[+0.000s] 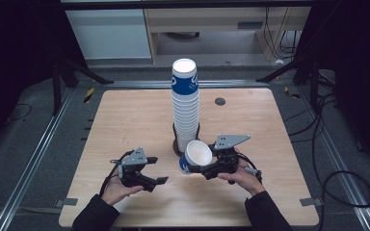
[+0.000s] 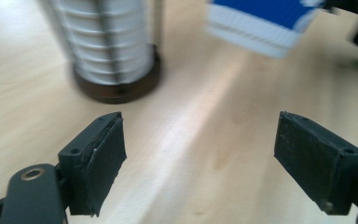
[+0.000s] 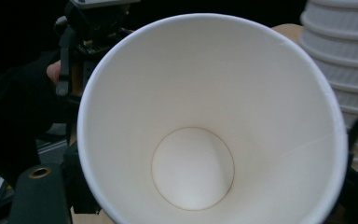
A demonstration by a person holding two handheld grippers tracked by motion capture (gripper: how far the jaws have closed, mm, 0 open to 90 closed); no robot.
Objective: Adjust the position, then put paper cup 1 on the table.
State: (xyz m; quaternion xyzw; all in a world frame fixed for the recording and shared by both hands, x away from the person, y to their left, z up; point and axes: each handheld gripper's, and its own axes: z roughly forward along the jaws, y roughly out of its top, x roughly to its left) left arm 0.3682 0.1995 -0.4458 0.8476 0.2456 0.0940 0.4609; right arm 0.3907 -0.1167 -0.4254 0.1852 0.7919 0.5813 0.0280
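A tall stack of blue-and-white paper cups [image 1: 185, 103] stands in a dark round holder [image 1: 177, 147] at the table's middle. My right gripper [image 1: 196, 161] is shut on a single paper cup [image 1: 196, 155], held tilted on its side just in front of the stack. In the right gripper view the held cup's white inside [image 3: 205, 116] faces the camera, with the stack [image 3: 340, 60] behind it at right. My left gripper [image 1: 158, 170] is open and holds nothing, left of the cup. Its jaws [image 2: 200, 154] stand wide apart over bare wood, with the stack [image 2: 107, 42] and held cup [image 2: 265, 23] beyond.
The wooden table [image 1: 125, 120] has a small dark round inset [image 1: 220, 101] at the back right. Metal rails [image 1: 38, 149] and cables [image 1: 337, 183] lie on the floor around it. A tripod leg [image 1: 84, 72] stands at the back left.
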